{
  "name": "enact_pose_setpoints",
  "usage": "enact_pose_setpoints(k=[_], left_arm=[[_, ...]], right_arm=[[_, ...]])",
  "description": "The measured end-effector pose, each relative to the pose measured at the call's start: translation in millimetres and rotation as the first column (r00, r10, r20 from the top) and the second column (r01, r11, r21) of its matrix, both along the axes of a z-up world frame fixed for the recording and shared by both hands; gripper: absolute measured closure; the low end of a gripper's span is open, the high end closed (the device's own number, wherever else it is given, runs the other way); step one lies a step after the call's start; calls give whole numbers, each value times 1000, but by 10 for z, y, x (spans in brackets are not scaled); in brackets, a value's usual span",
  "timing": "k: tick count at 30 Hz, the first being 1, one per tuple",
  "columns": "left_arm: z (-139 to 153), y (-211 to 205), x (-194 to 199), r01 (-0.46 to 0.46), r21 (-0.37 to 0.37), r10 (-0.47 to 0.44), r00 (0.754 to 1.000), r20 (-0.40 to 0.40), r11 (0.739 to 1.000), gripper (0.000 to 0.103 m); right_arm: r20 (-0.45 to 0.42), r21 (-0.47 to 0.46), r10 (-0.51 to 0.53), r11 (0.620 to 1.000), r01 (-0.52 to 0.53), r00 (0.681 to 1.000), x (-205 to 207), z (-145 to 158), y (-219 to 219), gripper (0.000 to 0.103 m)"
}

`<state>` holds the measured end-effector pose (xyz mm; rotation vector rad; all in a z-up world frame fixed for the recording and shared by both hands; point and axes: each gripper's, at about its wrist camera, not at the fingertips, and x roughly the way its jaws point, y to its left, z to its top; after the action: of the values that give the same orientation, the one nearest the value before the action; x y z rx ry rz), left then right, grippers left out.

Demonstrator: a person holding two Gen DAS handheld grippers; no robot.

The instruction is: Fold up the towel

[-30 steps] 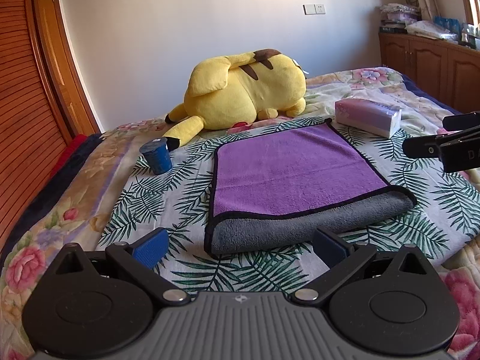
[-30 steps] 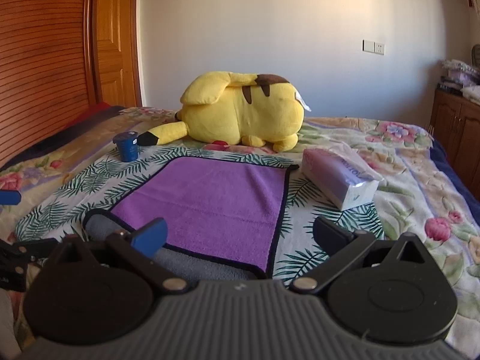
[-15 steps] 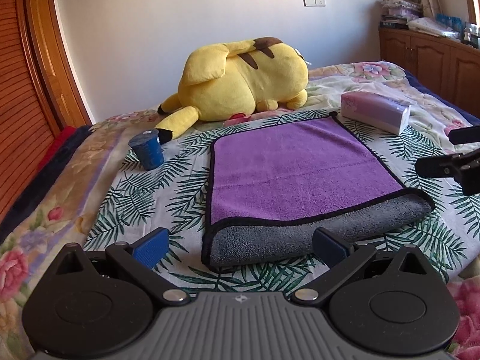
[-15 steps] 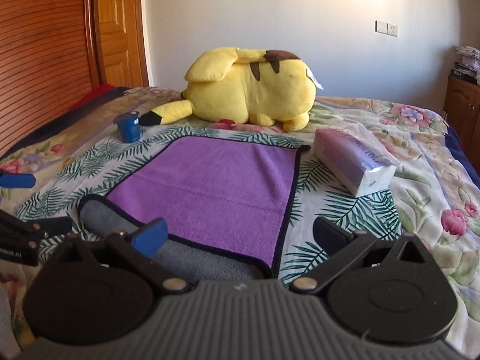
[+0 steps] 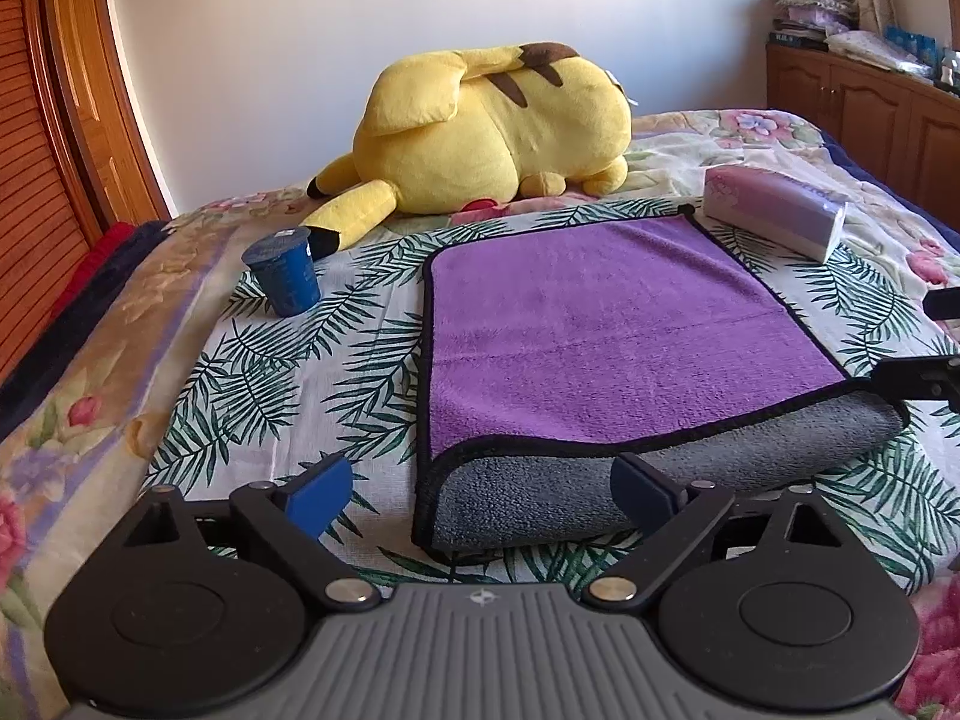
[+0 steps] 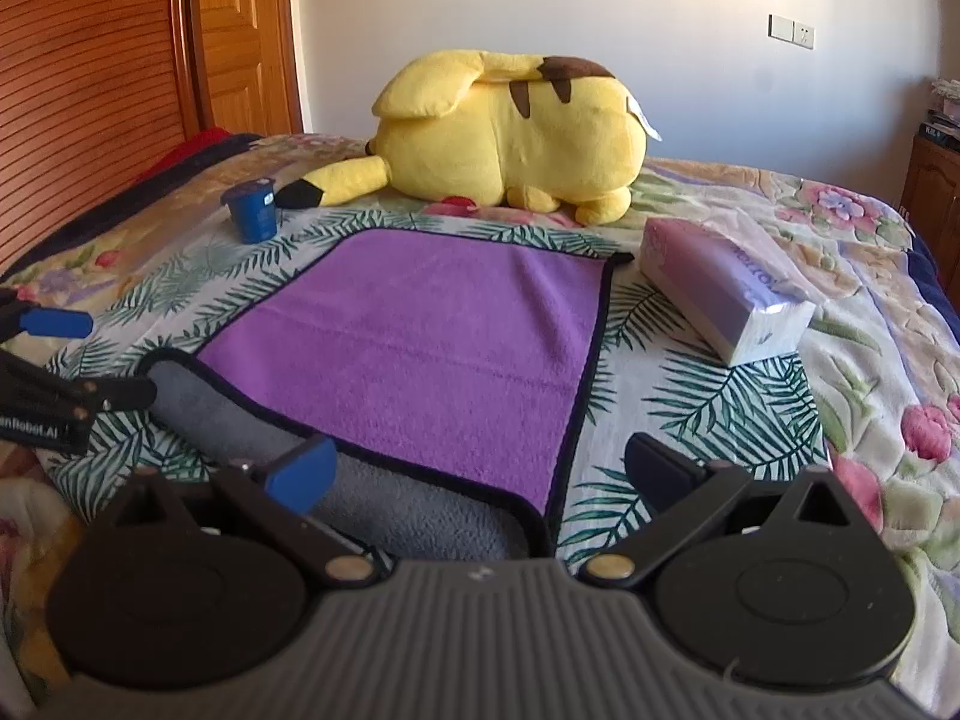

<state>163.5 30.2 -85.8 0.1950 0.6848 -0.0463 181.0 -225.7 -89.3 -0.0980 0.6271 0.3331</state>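
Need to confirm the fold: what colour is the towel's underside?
Grey, showing along the towel's near folded edge; clearest in the left wrist view.

A home bedroom. A bed [image 5: 198, 354] with a palm-leaf and floral bedspread fills the view, and a big yellow plush toy [image 5: 492, 132] lies at 12 o'clock near the white wall. Slatted wooden wardrobe doors [image 6: 84, 84] stand at 10 o'clock, a wooden cabinet [image 5: 864, 102] piled with belongings at 2 o'clock. A tissue pack [image 6: 726, 294] and a small blue cup [image 5: 282, 276] rest on the bed.
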Motion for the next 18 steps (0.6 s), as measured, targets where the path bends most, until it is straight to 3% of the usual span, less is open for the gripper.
enact_pose_setpoints(k=[3,5,18], left_arm=[[-15,22,59,5,-2,-5,1000,-7,1000,12],[-18,29,87,11,-4,-11,1000,-6,1000,14],[-158,179,330,4,-39,-6,999,-51,999,30]], right_arm=[[-12,-2,4,1000,-5,1000,23,-26,-1,2],[-24,-4,10,1000,-10,1000,48,-51,0,12],[-78,-8,33,999,-34,996,164,-176,4,17]])
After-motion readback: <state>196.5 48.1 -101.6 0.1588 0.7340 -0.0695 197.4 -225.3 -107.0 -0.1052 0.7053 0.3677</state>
